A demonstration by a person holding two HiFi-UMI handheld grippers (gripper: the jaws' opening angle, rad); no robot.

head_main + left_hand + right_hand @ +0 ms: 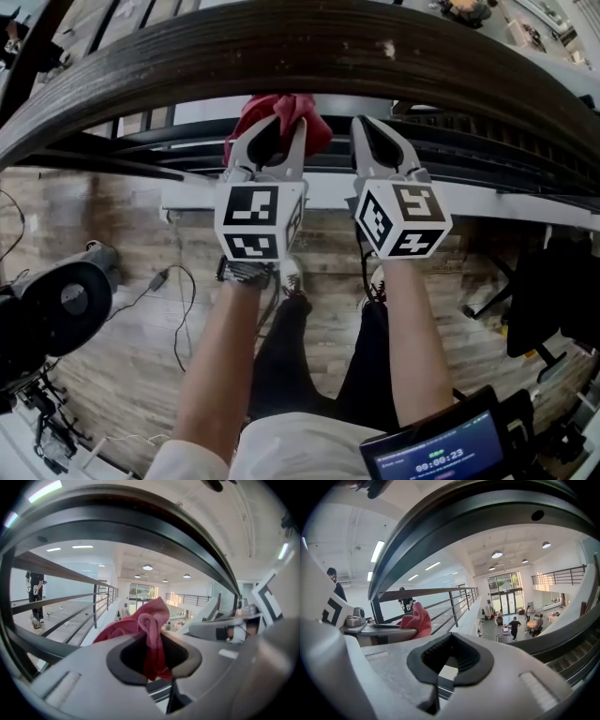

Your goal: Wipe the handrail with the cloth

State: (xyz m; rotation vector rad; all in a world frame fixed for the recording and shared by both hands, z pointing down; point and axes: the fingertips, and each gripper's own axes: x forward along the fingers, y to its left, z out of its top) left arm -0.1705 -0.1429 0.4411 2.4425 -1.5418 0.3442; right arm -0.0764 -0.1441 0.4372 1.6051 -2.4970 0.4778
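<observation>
The left gripper is clamped on the cloth, just below and in front of the handrail, which runs left to right. The right gripper sits beside it, closed and empty, so the left is better placed to wipe.

1. Lower right of the head view: a small dark screen shows a timer in light digits, reading 00:00:23.
2. A line of text above the timer is too small to read.
3. Mid-frame, the centre-left cube and the centre-right cube carry black-and-white square patterns, not letters.
</observation>
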